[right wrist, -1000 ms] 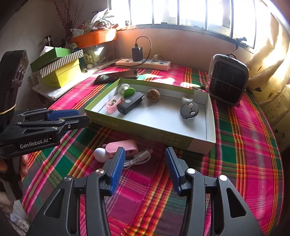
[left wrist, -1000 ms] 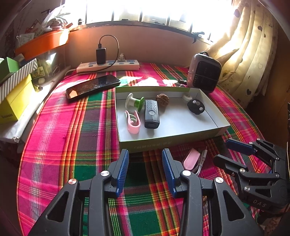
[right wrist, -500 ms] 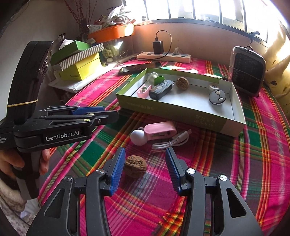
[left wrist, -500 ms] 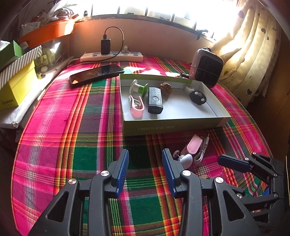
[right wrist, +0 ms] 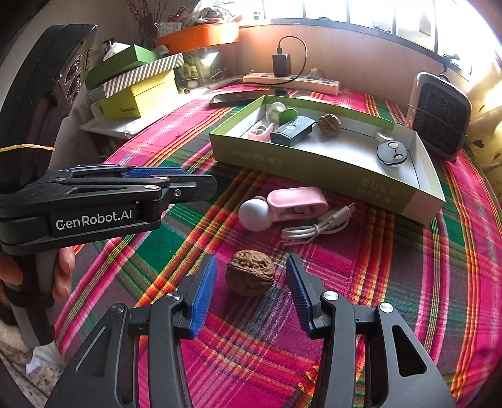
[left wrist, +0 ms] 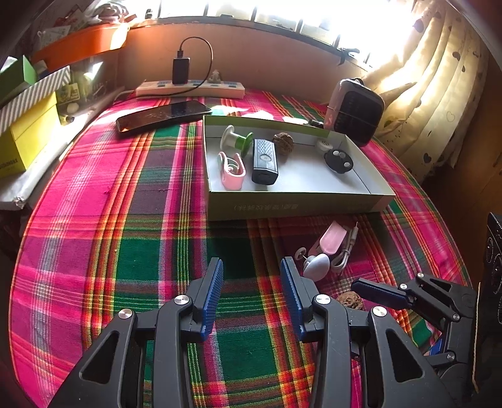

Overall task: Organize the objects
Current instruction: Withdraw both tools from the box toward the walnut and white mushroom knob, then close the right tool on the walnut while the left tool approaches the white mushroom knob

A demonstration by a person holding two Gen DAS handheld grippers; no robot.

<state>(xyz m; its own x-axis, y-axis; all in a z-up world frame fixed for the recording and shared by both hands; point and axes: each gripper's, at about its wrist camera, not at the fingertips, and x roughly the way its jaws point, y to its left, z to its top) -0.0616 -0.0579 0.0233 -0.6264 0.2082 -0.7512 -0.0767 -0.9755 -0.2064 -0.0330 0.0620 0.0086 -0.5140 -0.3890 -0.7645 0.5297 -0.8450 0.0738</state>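
1. Daylight pours through the window point(left wrist: 282, 12) along the top of both views, blown out to white
2. The curtain point(left wrist: 423, 78) at upper right of the left wrist view glows, detail washed out
3. The tray point(right wrist: 329, 169) casts a dark shadow on the cloth along its near wall
4. Fisheye bending curves the tablecloth point(left wrist: 125, 219) stripes; frame corners fall to black
5. Centre is sharp; edges soften slightly
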